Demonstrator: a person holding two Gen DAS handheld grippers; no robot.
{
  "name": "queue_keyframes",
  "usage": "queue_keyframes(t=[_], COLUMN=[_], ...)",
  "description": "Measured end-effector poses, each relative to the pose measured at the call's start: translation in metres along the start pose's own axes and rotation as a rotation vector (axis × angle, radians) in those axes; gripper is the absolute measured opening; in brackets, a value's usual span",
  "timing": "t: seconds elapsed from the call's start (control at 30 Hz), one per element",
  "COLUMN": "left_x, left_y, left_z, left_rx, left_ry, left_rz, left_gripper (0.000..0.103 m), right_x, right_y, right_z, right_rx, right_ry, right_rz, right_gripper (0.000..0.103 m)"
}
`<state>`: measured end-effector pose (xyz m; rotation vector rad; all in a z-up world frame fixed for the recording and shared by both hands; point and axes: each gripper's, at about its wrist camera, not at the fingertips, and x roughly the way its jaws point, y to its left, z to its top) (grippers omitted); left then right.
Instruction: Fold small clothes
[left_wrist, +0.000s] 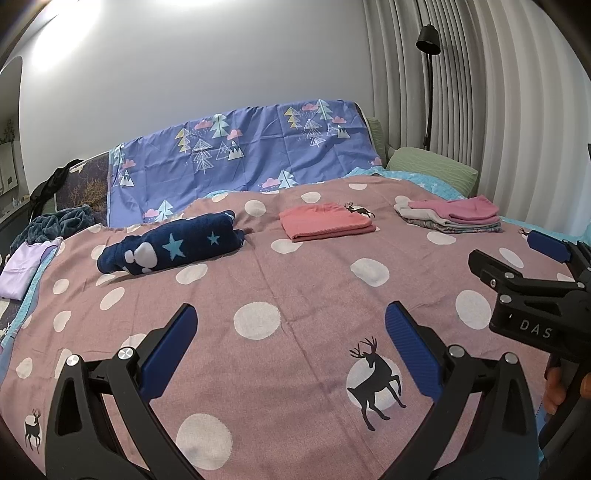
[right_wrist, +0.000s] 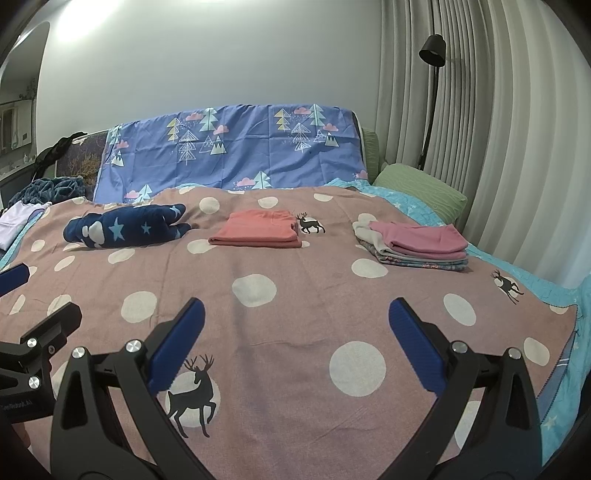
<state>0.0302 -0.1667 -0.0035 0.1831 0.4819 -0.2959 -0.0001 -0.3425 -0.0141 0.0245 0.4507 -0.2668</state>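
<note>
A folded coral garment (left_wrist: 327, 221) (right_wrist: 260, 232) lies at the middle back of the pink dotted bedspread (left_wrist: 295, 295) (right_wrist: 295, 288). To its right sits a stack of folded clothes (left_wrist: 452, 214) (right_wrist: 417, 243) topped by a pink piece. A rolled navy garment with stars (left_wrist: 173, 247) (right_wrist: 125, 227) rests at the left. My left gripper (left_wrist: 290, 321) hovers open over the near bedspread, nothing between its fingers. My right gripper (right_wrist: 295, 314) is open too, beside it on the right, and holds nothing. All the clothes lie well beyond both.
A purple sheet with tree prints (left_wrist: 236, 155) (right_wrist: 229, 147) hangs over the headboard. A green pillow (left_wrist: 432, 168) (right_wrist: 419, 188) lies at back right by curtains and a black floor lamp (right_wrist: 432, 48). A lilac garment (left_wrist: 26, 266) and a teal blanket (left_wrist: 55, 225) sit at far left.
</note>
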Motion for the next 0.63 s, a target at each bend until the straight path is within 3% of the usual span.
queue_keyframes(t=[0.63], left_x=[0.0039], left_y=[-0.0002], left_z=[-0.0053], left_rx=[-0.003], left_ry=[0.013], left_rz=[0.000], left_gripper=[0.102], right_x=[0.0043], right_y=[0.0023], right_z=[-0.0017], right_rx=[-0.002], right_ry=[0.005], right_rz=[0.002], right_gripper=[0.101])
